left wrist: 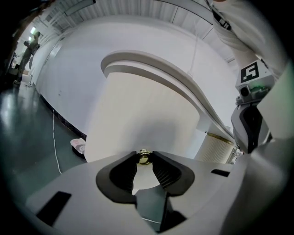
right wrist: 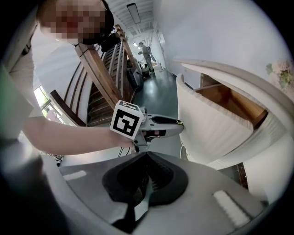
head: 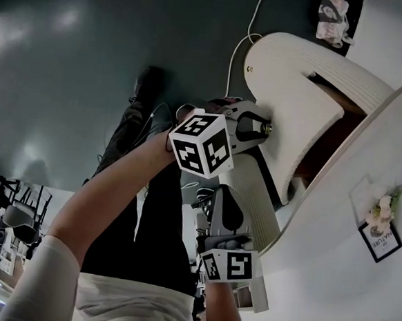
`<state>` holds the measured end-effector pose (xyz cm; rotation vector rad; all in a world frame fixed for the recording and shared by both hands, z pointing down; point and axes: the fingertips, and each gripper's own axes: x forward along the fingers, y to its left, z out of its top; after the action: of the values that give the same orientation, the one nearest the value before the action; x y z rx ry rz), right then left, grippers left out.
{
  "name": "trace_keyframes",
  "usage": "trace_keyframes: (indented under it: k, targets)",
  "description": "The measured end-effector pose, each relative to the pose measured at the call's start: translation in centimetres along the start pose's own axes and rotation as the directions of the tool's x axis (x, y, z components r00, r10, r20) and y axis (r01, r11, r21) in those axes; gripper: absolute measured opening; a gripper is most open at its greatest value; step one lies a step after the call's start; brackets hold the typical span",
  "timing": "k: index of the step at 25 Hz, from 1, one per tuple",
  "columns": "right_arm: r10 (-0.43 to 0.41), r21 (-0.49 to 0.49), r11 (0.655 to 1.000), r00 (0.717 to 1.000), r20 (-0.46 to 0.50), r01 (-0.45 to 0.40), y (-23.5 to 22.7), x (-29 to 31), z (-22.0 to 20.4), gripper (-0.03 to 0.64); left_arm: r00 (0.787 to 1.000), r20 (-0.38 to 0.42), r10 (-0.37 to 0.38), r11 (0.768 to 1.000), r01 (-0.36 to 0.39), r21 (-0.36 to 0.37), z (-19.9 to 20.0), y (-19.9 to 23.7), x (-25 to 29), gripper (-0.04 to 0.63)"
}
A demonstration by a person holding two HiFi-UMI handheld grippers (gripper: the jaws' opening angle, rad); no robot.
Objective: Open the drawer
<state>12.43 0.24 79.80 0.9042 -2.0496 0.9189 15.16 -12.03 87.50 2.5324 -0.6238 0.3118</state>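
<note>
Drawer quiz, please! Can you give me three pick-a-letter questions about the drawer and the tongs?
1. Where is the brass knob?
A) between the left tongs
B) on the floor
C) on the stairs

2. What colour is the drawer inside?
A) blue
B) green
C) brown wood

3. How is the drawer?
A) shut tight
B) pulled partly open
C) lying on the floor

Answers:
1 A, the left tongs pinch the brass knob.
2 C, bare wood shows behind the white ribbed front.
3 B, its front stands out from the cabinet.
</note>
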Motion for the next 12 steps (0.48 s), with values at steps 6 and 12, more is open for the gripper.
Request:
trace_keyframes:
  k: [6,12]
  targets:
    - [0.044,-0.009,0.999,0.999,0.028,-0.044,1.2,0.4,0.3,0.011,1.000,-0.004,0.012,1.000,-0.012,-0.004,-1.1,0.0,-2.6,0.112]
    - [0.081,-0.020,0.997,0.996,0.032,-0.081,3.4,1.0,0.1,0.011,1.000,-0.007,0.027,0.999,-0.027,-0.019,-2.2,-0.2,-5.1,0.112]
